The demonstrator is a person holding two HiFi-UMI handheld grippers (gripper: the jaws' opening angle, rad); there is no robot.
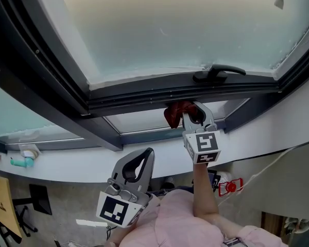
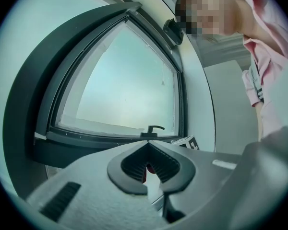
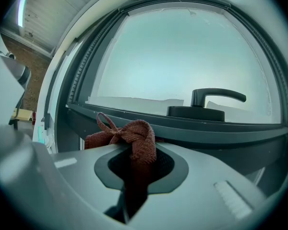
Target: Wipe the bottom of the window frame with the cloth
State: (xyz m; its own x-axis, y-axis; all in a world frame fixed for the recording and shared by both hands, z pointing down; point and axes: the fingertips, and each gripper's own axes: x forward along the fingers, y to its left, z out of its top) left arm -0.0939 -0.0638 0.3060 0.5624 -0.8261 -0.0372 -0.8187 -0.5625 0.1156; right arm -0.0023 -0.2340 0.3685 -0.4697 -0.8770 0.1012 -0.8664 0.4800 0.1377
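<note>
Pink sleeve (image 1: 180,220) fills the near edge of the head view, with both grippers raised from it toward the window; the frosted pane (image 1: 185,24) takes up most of the scene, and below it runs the dark bottom rail of the window frame (image 1: 144,98), long and stretching well to either side. The left gripper (image 1: 146,156) hangs low and apart from the frame, its jaws together on nothing; the right gripper (image 1: 193,111) is lifted to the rail, jaws clamped on the dark red cloth (image 1: 176,113), which bunches out above them just under the handle (image 1: 219,73). Whether the cloth touches the rail or sits just beside it I cannot tell; no cleaned stretch shows, so I judge that most of the rail's length remains to be wiped.
</note>
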